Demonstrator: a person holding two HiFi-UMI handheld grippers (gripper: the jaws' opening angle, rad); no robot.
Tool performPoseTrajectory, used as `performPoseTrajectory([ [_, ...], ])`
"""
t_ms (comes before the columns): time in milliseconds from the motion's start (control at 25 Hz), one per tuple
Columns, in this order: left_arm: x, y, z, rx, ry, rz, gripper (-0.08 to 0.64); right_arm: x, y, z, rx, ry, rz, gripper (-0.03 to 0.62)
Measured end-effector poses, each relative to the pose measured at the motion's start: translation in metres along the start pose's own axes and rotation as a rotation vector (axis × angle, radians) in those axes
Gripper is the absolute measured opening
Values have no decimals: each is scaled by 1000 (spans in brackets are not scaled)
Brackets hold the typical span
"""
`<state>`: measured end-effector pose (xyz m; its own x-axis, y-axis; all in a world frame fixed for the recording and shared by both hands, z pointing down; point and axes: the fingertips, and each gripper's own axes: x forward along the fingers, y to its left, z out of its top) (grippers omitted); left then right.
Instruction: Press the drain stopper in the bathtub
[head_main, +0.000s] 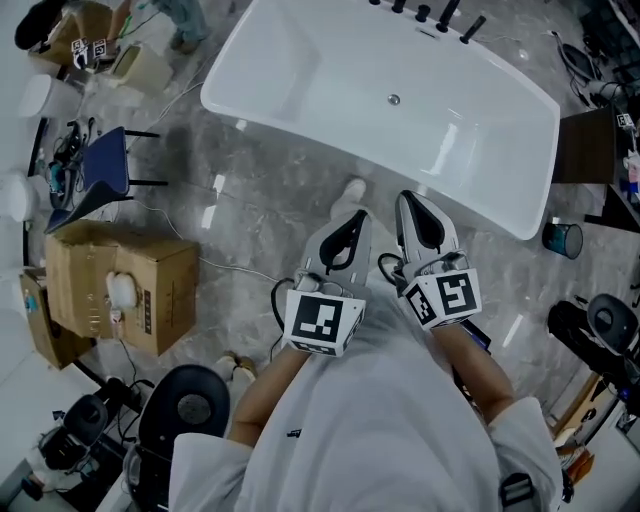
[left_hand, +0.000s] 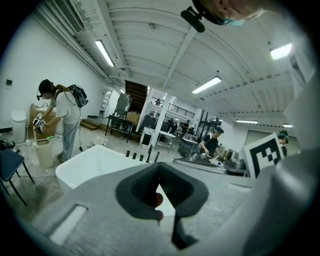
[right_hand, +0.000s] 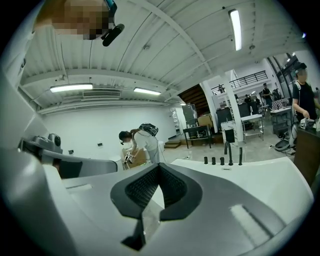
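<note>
The white bathtub (head_main: 300, 70) stands on the grey marble floor ahead of me, and the small round metal drain stopper (head_main: 393, 99) sits in its basin. Both grippers are held side by side near my body, short of the tub's near rim and well away from the stopper. My left gripper (head_main: 352, 216) has its jaws closed tip to tip with nothing between them. My right gripper (head_main: 409, 198) is shut and empty too. In the left gripper view the left gripper (left_hand: 159, 165) points over the bathtub (left_hand: 95, 162). In the right gripper view the right gripper (right_hand: 159, 167) points at the bathtub (right_hand: 245, 175).
Black tap fittings (head_main: 432, 13) line the tub's far rim. A cardboard box (head_main: 120, 285) and a blue chair (head_main: 105, 165) stand at the left, a black stool (head_main: 190, 400) at the lower left, a teal cup (head_main: 565, 238) at the right. Another person (left_hand: 65, 117) stands beyond the tub.
</note>
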<state>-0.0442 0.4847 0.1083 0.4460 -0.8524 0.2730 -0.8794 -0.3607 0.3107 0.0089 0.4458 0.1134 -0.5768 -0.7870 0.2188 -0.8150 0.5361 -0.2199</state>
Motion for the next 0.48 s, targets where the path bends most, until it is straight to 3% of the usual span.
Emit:
performPoseTrajectory([
  [200,50,40,14,12,68,-30,2,56,-29,5,38,10,-50,-3],
  [480,153,73,52,64,145,-70,2,127,-120,21,111,29,-145,-3],
])
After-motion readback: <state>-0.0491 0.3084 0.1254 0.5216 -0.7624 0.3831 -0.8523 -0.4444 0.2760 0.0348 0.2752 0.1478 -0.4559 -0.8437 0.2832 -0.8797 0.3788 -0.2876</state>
